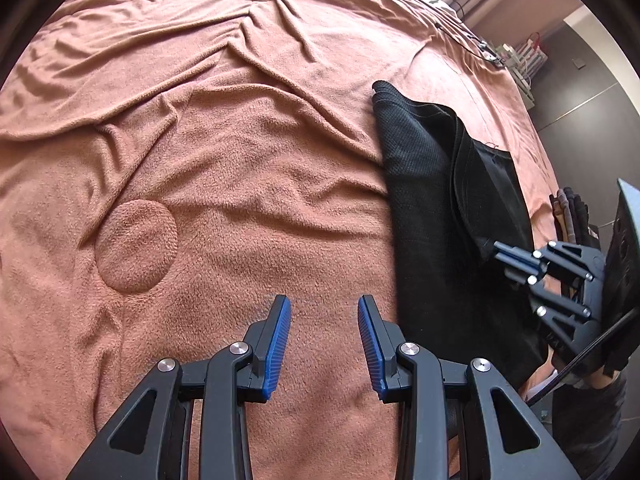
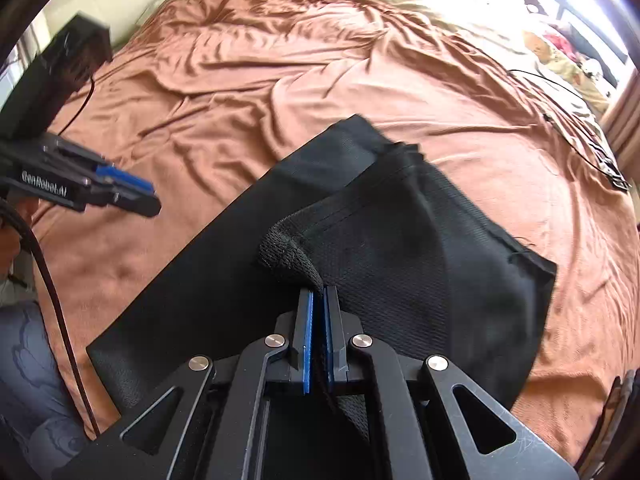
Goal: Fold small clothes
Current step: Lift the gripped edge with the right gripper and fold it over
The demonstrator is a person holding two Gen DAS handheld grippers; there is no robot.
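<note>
— Where did the black mesh-knit garment point(image 2: 400, 248) lie?

— On the rumpled terracotta fleece blanket point(image 1: 240, 160) covering the bed, directly ahead of the right gripper point(image 2: 319, 300), whose jaws were clenched on a bunched corner of it. One layer already sat doubled over another, so I judged a first fold made.

— And what was left?

— Probably a further fold and smoothing. The left gripper point(image 1: 324, 320) hung over bare blanket, jaws released and empty, the garment off to their right.
</note>
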